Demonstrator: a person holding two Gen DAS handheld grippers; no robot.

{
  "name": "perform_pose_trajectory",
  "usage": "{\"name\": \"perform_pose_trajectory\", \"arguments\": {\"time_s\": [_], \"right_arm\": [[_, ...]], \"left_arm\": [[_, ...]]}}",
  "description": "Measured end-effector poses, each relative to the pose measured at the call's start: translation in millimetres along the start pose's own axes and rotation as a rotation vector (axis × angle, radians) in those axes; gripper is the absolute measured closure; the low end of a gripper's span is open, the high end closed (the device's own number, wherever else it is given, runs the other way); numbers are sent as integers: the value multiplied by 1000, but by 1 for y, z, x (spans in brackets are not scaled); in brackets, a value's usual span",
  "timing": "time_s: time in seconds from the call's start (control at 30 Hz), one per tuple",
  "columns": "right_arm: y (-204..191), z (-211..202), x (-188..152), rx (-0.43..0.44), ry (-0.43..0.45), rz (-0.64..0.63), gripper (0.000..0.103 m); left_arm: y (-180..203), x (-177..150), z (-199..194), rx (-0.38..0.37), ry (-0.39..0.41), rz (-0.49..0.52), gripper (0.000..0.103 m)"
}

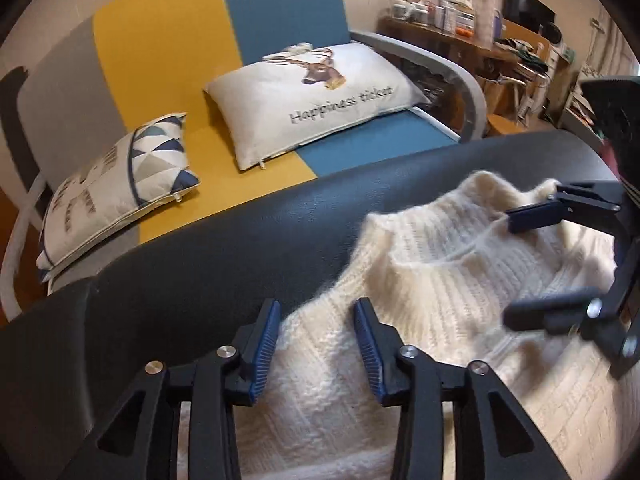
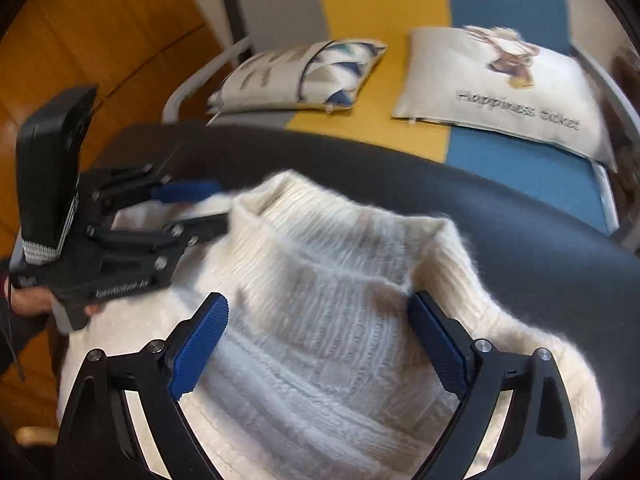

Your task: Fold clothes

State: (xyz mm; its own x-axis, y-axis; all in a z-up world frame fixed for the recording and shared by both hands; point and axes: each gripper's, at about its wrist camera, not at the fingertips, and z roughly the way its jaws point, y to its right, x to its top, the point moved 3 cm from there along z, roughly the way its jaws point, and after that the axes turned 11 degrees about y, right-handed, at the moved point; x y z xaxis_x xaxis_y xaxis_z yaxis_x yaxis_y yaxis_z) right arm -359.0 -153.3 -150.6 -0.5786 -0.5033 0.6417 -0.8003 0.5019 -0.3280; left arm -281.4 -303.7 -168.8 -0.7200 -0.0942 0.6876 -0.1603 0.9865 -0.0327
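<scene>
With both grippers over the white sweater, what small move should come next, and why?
Probably lower both and close on the knit. The left gripper and right gripper stand open above the white sweater, which lies on the dark table, collar away; neither grips fabric yet.

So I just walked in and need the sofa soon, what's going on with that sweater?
A person holds a gripper in each hand over a cream knit sweater spread on a dark padded surface in front of the sofa. The left gripper and right gripper both stand open above the knit near its collar, neither pinching it. No fold is visible yet.
</scene>
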Motion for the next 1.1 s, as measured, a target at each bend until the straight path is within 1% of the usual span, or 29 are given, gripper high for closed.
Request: {"name": "perform_pose_trajectory", "arguments": {"time_s": [0.1, 0.13, 0.2, 0.23, 0.3, 0.37, 0.4, 0.43, 0.57, 0.6, 0.63, 0.73, 0.83, 0.93, 0.97, 1.0, 1.1], "right_arm": [[12, -16, -1, -7, 31, 110, 10], [13, -23, -1, -3, 36, 141, 9], [11, -50, -2, 20, 84, 156, 9], [10, -65, -6, 65, 100, 185, 9], [13, -92, -20, 128, 113, 249, 9], [14, -116, -43, 164, 130, 314, 9], [15, -128, -56, 167, 140, 341, 9], [17, -139, -69, 169, 151, 371, 8], [35, -171, -113, 152, 239, 557, 6], [38, -172, -120, 171, 240, 605, 5], [41, -170, -125, 189, 249, 652, 5], [46, -162, -133, 222, 330, 750, 5], [47, -150, -135, 188, 352, 792, 6], [46, -142, -131, 141, 386, 800, 6], [45, -141, -129, 116, 390, 801, 8], [44, -139, -128, 78, 379, 794, 13], [40, -136, -126, 43, 355, 756, 13]], "left_arm": [[-17, -1, -6, -31, 3, -155, 59], [-22, -2, -13, -42, 16, -193, 59], [-27, -6, -38, -72, 73, -230, 60], [-27, -10, -53, -99, 107, -238, 61], [-26, -20, -84, -144, 166, -239, 61], [-21, -35, -111, -155, 198, -197, 61], [-21, -44, -122, -166, 203, -199, 61], [-23, -53, -129, -181, 196, -225, 61], [-32, -90, -158, -243, 169, -328, 61], [-35, -101, -163, -268, 156, -375, 61], [-38, -113, -167, -305, 135, -444, 61], [-47, -148, -173, -389, 106, -635, 61], [-58, -173, -168, -427, 86, -814, 61], [-72, -187, -163, -450, 95, -989, 61], [-75, -189, -160, -463, 95, -1044, 60], [-77, -190, -156, -477, 91, -1095, 60], [-79, -187, -144, -470, 87, -1194, 60]]}}
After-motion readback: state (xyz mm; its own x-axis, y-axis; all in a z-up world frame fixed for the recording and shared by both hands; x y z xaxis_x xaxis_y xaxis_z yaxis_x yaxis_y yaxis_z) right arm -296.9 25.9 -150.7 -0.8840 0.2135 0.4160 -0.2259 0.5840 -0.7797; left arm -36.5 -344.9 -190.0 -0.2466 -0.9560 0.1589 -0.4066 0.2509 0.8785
